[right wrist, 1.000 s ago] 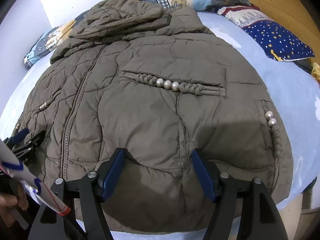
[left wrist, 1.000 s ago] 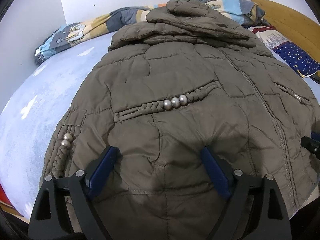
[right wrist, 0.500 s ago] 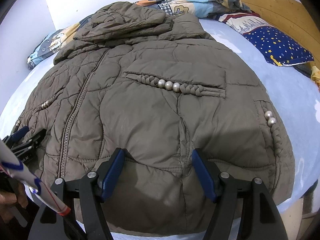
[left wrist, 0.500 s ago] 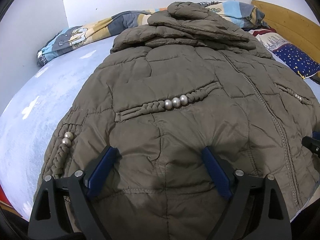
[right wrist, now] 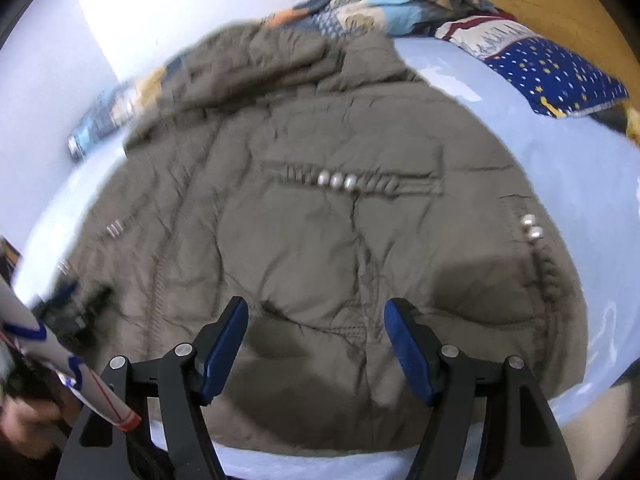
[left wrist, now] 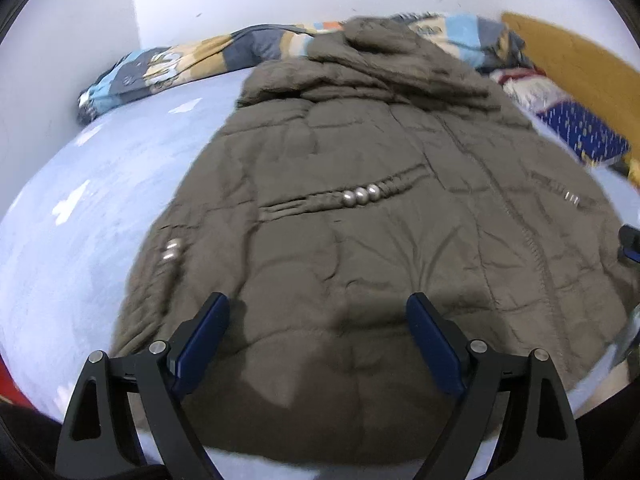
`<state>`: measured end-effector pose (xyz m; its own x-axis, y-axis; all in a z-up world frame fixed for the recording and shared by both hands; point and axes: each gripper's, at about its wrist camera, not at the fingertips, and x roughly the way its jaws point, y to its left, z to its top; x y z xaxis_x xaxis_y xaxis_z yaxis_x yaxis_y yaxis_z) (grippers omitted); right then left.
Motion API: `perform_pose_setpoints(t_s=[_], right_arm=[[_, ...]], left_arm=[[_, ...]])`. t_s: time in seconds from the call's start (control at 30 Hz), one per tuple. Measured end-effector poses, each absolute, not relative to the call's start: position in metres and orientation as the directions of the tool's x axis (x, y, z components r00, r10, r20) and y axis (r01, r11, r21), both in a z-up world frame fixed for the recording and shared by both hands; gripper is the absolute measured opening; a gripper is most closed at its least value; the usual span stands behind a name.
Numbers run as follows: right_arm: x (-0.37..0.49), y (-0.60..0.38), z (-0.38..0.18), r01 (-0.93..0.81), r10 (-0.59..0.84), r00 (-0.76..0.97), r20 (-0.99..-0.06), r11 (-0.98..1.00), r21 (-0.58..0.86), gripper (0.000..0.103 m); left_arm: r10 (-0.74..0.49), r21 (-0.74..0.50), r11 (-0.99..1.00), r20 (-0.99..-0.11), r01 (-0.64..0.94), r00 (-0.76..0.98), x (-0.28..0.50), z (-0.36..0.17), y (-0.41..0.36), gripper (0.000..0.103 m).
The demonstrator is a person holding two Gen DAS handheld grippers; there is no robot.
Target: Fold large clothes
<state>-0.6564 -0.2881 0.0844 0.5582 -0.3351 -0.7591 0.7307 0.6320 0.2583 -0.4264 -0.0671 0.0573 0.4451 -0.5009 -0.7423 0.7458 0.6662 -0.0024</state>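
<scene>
Olive-brown quilted puffer jacket (left wrist: 360, 240) lies front-up and spread on the pale blue bed sheet (left wrist: 100, 208), hood toward the far wall, bottom hem at the near edge of the bed. No fold in it yet.

Left gripper (left wrist: 316, 340): jaws wide apart, nothing between the pads, over the hem on the jacket's left half. Right gripper (right wrist: 316, 344): jaws also apart, empty, over the hem on the other half. Neither is visibly pinching fabric.

Change since a second ago: both views have gone blurred and the jacket sits smaller and lower in frame. Both grippers have pulled up and back from the hem; the right one has also rolled, so its view is tilted. Jaw spacing looks the same in both. The jacket itself hasn't shifted; pearl-bead pocket trims (left wrist: 360, 196) are in the same layout.

My read: a reposition, not a grasp. Folding hasn't started. The next move probably needs both grippers to take hold of an edge or side together, and thick padding may slip out of a shallow pinch.

Patterned duvet (left wrist: 192, 64) and star-print blue pillow (right wrist: 552, 68) sit clear of the jacket.
</scene>
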Motion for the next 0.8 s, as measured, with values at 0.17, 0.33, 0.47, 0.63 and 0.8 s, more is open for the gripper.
perform_pose_setpoints(t_s=[0.17, 0.33, 0.47, 0.63, 0.8], right_arm=[[-0.713, -0.316, 0.112, 0.81, -0.48, 0.558, -0.676, 0.492, 0.32, 0.075], [-0.776, -0.355, 0.09, 0.865, -0.498, 0.495, -0.711, 0.204, 0.459, 0.075], [-0.806, -0.371, 0.06, 0.785, -0.427, 0.57, -0.702, 0.031, 0.619, 0.075], [-0.806, -0.372, 0.045, 0.755, -0.373, 0.606, -0.703, -0.008, 0.656, 0.075], [-0.811, -0.369, 0.037, 0.736, -0.362, 0.621, -0.695, -0.036, 0.676, 0.075]], left_arm=[[-0.514, -0.152, 0.78, -0.708, 0.607, 0.484, -0.388, 0.084, -0.016, 0.089], [-0.471, -0.288, 0.86, -0.765, 0.421, 0.44, -0.334, 0.064, 0.027, 0.089], [-0.52, -0.419, 0.846, -0.782, 0.329, 0.343, -0.32, 0.042, 0.041, 0.089], [-0.535, -0.438, 0.837, -0.779, 0.328, 0.327, -0.327, 0.04, 0.037, 0.089], [-0.566, -0.481, 0.819, -0.767, 0.313, 0.303, -0.336, 0.035, 0.041, 0.089]])
